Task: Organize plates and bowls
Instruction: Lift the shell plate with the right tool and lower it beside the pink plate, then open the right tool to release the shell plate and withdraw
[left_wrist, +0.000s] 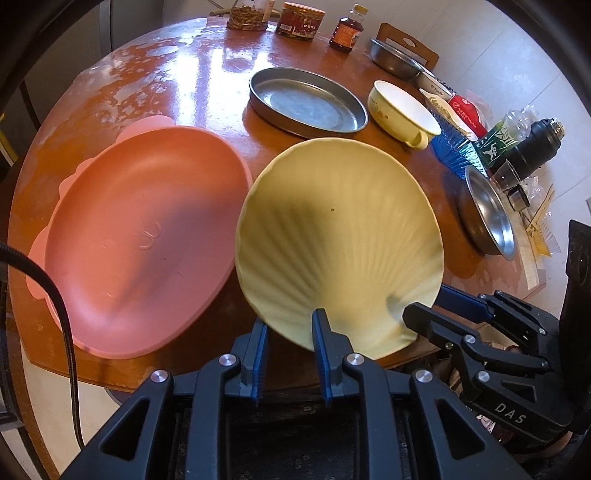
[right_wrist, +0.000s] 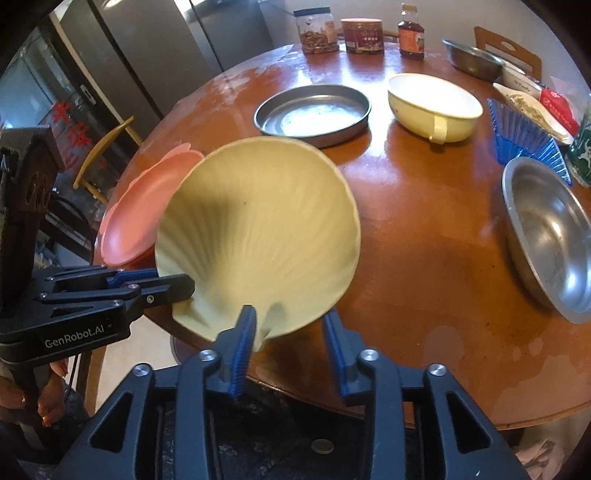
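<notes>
Round wooden table (left_wrist: 207, 74) bears pink plate (left_wrist: 140, 236), metal pan (left_wrist: 308, 101).

Readable markings:

- "DAS", white lettering on the black body of the right gripper (left_wrist: 417, 314), seen to the right of the left gripper (left_wrist: 290, 325) in the left wrist view.
- "GenRobot.AI", white lettering on the black body of the left gripper, left of the right gripper (right_wrist: 291, 321) in the right wrist view.
- Labels on the jars (right_wrist: 361, 36) and bottle (right_wrist: 410, 37) far ahead of the claw: printed, not legible.
</notes>
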